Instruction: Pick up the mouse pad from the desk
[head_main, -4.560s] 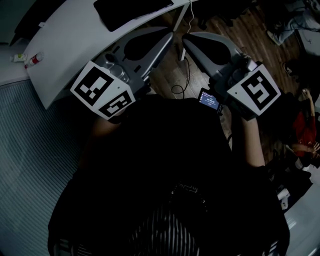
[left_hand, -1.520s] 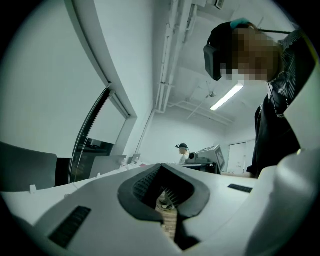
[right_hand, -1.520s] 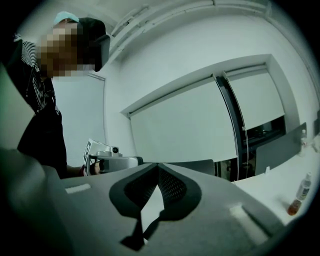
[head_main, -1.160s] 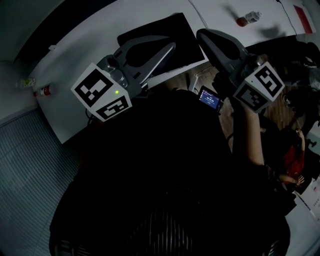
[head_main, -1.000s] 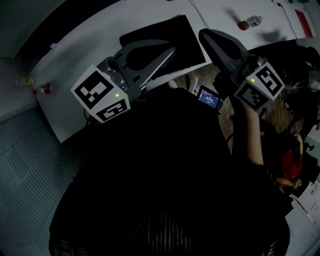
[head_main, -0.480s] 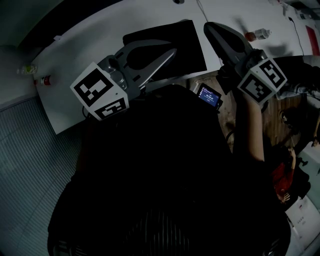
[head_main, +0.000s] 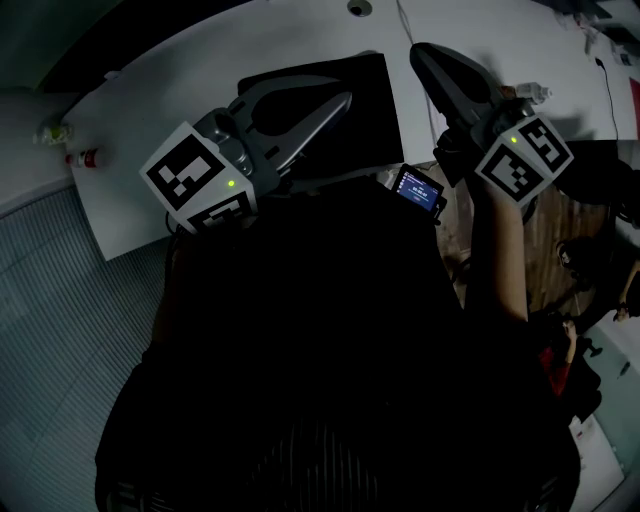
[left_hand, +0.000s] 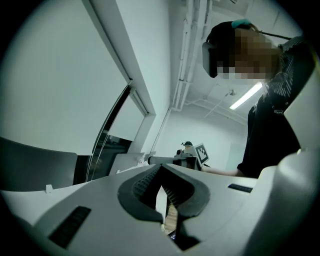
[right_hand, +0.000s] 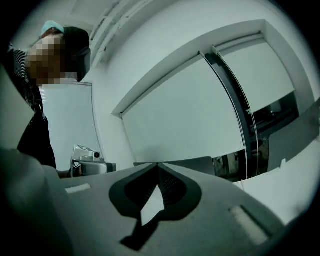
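Observation:
The black mouse pad (head_main: 372, 112) lies flat on the white desk (head_main: 200, 70) in the head view. My left gripper (head_main: 347, 99) hovers over the pad's near left part, its jaws shut with nothing between them. My right gripper (head_main: 416, 50) is above the bare desk just past the pad's right edge, also shut and empty. Both gripper views look level across the room and do not show the pad. In them the tips of the left gripper (left_hand: 161, 165) and of the right gripper (right_hand: 157, 164) meet.
A small red-capped bottle (head_main: 84, 158) stands near the desk's left end, and another bottle (head_main: 530, 93) sits beside my right gripper. A thin cable (head_main: 404, 22) runs over the desk's far side. A small lit screen (head_main: 418, 190) hangs at the person's chest. Wooden floor (head_main: 560, 220) shows on the right.
Both grippers have moved forward over the desk. The left one now covers more of the pad, and the right one has passed the desk's edge to beside the pad. Jaws stayed shut.

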